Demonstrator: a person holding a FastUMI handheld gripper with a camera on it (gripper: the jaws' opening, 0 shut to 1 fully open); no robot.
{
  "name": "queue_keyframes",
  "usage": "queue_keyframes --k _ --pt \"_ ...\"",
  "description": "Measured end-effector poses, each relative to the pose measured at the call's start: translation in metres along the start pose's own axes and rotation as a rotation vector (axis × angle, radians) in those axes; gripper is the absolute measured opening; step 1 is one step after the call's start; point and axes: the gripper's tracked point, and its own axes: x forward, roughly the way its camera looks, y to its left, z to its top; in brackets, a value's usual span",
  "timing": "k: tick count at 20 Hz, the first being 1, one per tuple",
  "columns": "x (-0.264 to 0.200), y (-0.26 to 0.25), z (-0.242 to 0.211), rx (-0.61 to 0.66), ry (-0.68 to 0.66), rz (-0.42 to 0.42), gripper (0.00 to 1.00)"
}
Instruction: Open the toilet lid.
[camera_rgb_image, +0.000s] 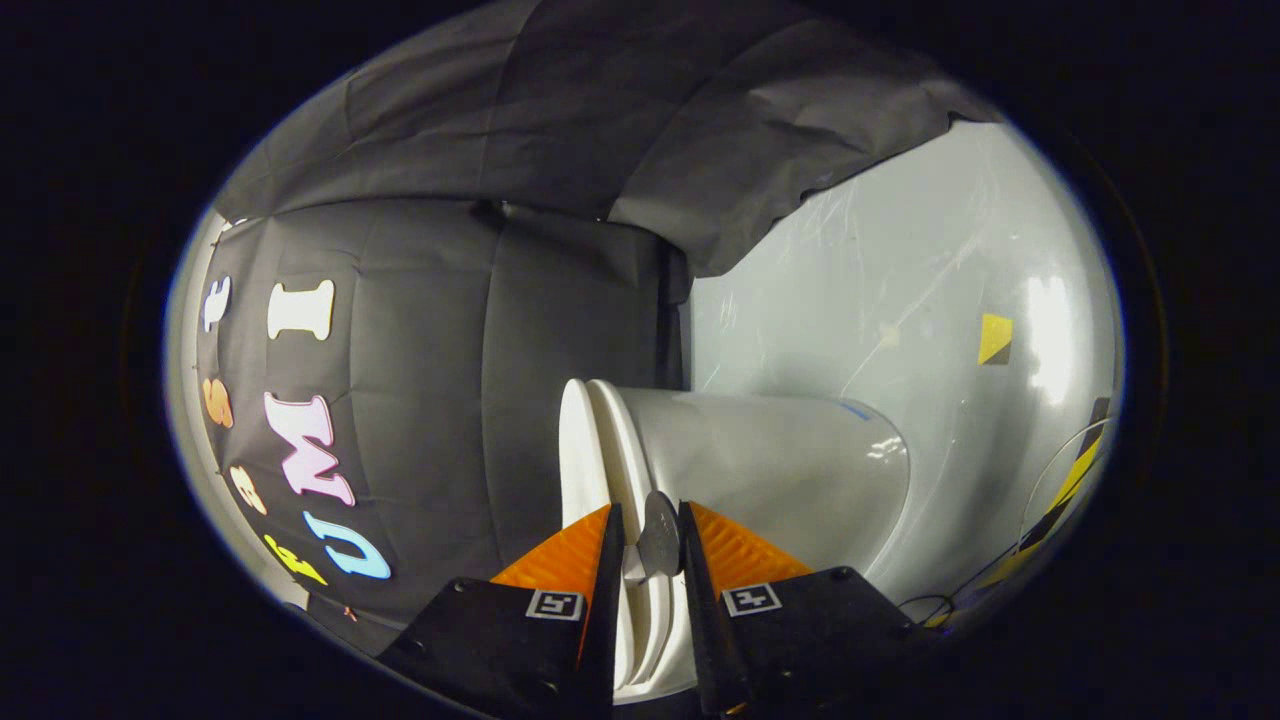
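Observation:
The view is rolled sideways, so the white toilet lies across it with its bowl (780, 470) to the right of the fingers. The white lid (577, 450) rests flat against the seat (618, 455), with only a thin seam between them. A small grey tab (657, 535) sticks out from the lid's front edge. My gripper (649, 508) is at that front edge, and its two fingers are closed in on the tab from either side. The rim's edge runs down between the fingers.
Glossy grey floor (900, 280) spreads beyond the bowl, with a yellow-and-black marker (994, 338) on it. Striped tape (1065, 490) and a thin cable (940, 605) lie near the bowl's base. Black cloth walls (450, 330) close in behind the lid side.

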Motion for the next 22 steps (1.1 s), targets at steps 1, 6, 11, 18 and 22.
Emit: queue_keyframes --k 1,6,11,18,22 --pt "0.004 -0.003 -0.005 0.001 0.010 0.005 0.36" --pt "0.007 -0.004 -0.004 0.010 0.007 0.014 0.08" --pt "0.005 0.003 -0.009 -0.032 0.017 -0.008 0.07" --pt "-0.021 0.084 -0.022 -0.245 -0.017 -0.002 0.05" --pt "-0.041 0.139 -0.042 -0.380 -0.028 0.035 0.05"
